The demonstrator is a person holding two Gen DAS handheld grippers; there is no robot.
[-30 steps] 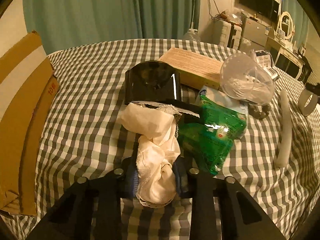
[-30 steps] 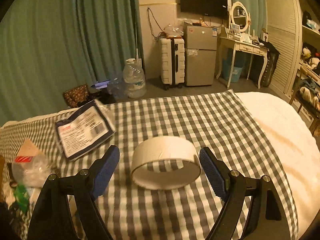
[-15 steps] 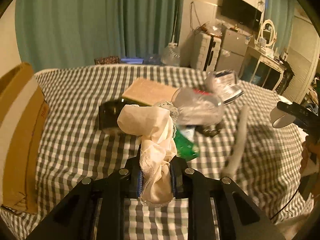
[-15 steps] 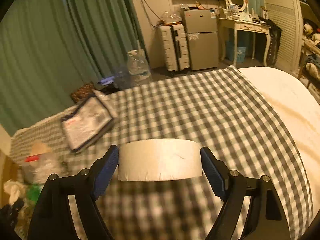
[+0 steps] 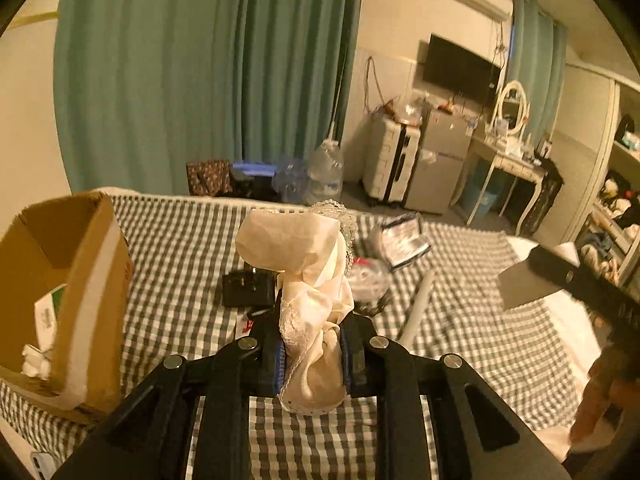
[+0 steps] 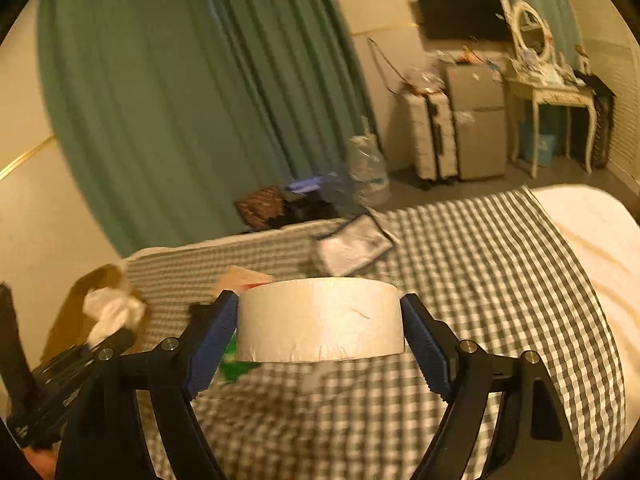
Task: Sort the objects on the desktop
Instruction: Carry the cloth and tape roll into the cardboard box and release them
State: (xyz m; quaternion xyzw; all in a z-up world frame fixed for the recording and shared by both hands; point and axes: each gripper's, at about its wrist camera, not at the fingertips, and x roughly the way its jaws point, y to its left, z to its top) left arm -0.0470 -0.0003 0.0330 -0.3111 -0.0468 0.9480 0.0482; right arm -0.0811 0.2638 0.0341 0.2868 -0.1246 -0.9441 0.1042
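Observation:
My left gripper (image 5: 313, 354) is shut on a cream lace-trimmed cloth (image 5: 304, 280) and holds it high above the checked bedspread (image 5: 180, 248). An open cardboard box (image 5: 68, 280) stands to its left. My right gripper (image 6: 320, 340) is shut on a wide roll of beige tape (image 6: 320, 320), lifted off the bedspread (image 6: 480, 264). The left gripper with the cloth (image 6: 112, 312) shows at the left of the right wrist view, in front of the box (image 6: 92, 292). The right gripper (image 5: 568, 280) shows at the right of the left wrist view.
On the bedspread lie a black case (image 5: 248, 290), a clear plastic bag (image 5: 368, 280), a dark packet (image 5: 402, 240) and a white tube (image 5: 418, 304). A green packet (image 6: 236, 364) lies under the tape roll. A bare mattress edge (image 6: 600, 240) is at the right.
Both grippers rose from the bedspread. The left lifted the cloth clear of the pile and swung toward the box. The right closed on the tape roll and lifted it, moving left.

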